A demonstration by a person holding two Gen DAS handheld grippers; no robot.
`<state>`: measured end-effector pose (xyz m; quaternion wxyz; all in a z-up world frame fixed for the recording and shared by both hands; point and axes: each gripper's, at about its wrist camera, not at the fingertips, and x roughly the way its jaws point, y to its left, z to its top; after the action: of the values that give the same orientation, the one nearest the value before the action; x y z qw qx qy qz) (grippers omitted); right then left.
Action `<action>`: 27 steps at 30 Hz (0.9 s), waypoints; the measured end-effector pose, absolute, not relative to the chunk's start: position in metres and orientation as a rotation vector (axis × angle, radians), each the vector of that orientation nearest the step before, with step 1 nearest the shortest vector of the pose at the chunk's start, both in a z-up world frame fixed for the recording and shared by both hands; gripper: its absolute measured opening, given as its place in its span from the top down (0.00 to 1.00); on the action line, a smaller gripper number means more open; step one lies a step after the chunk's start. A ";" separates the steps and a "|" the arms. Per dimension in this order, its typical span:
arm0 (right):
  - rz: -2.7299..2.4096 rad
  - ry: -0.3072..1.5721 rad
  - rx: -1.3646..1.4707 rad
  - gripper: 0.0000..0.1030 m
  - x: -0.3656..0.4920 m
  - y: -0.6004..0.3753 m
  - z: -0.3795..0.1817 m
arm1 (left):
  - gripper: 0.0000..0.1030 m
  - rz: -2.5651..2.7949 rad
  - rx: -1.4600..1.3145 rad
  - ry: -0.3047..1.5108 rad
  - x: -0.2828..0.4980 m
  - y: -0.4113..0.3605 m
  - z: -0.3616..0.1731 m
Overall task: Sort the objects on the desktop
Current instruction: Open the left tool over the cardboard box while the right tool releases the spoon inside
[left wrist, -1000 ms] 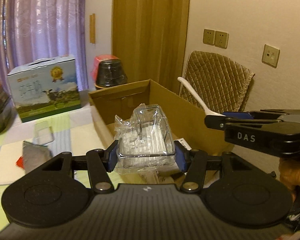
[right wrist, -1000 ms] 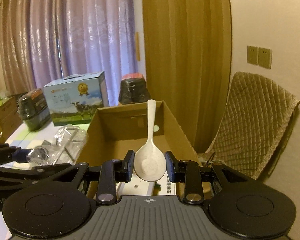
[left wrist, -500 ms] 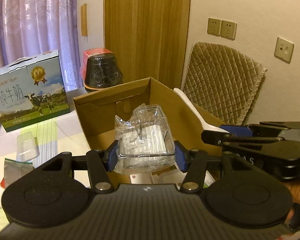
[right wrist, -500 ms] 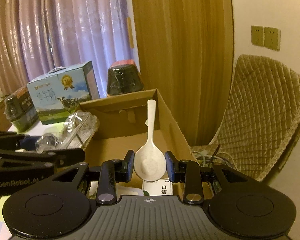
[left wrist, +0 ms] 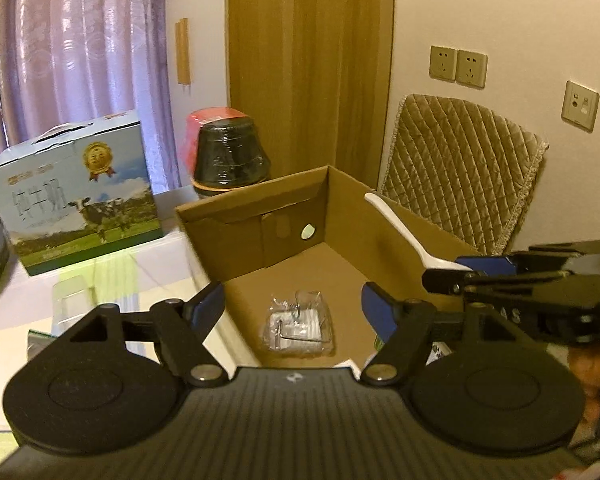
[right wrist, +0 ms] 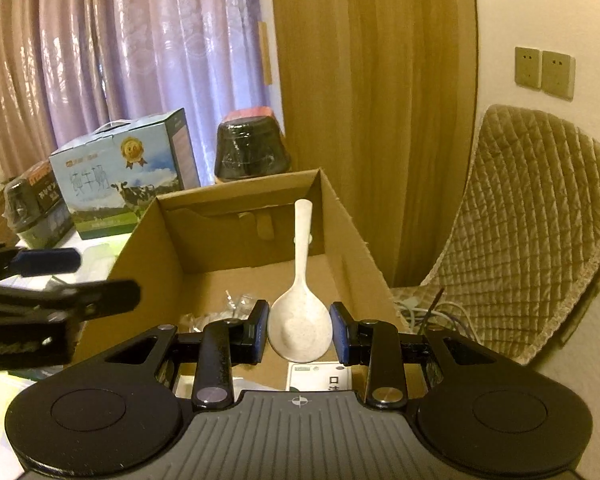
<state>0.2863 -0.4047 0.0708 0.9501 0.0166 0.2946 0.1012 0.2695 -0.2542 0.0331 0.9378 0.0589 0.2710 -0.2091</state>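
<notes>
Printed packs at the near end of the cardboard box [left wrist: 288,204] are cut off by both gripper bodies, labels unreadable. L gripper [left wrist: 292,306]: jaws wide apart, empty, above 1 clear wrapped container [left wrist: 298,326] lying on the box floor. R gripper [right wrist: 299,332]: jaws clamp the bowl of 1 white spoon [right wrist: 300,308] over the box; behind stand 1 milk carton [right wrist: 124,176] and 1 black wrapped tub [right wrist: 252,152].

open brown cardboard box [left wrist: 340,200] on worktop, crumpled clear plastic-wrapped tray [left wrist: 298,330] lying flat on box floor near its front, white speckled spoon [right wrist: 300,320] held above box, bowl between right gripper [right wrist: 299,338] jaws, handle pointing away
</notes>
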 end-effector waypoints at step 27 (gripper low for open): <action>0.232 0.583 0.137 0.35 0.211 -0.385 0.097 | 0.27 -0.273 0.003 0.600 0.171 -0.151 0.041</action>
<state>0.2109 -0.3845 0.0965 0.9489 0.0672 0.2864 0.1140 0.1708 -0.1506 0.0412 0.9462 0.0012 0.2947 -0.1339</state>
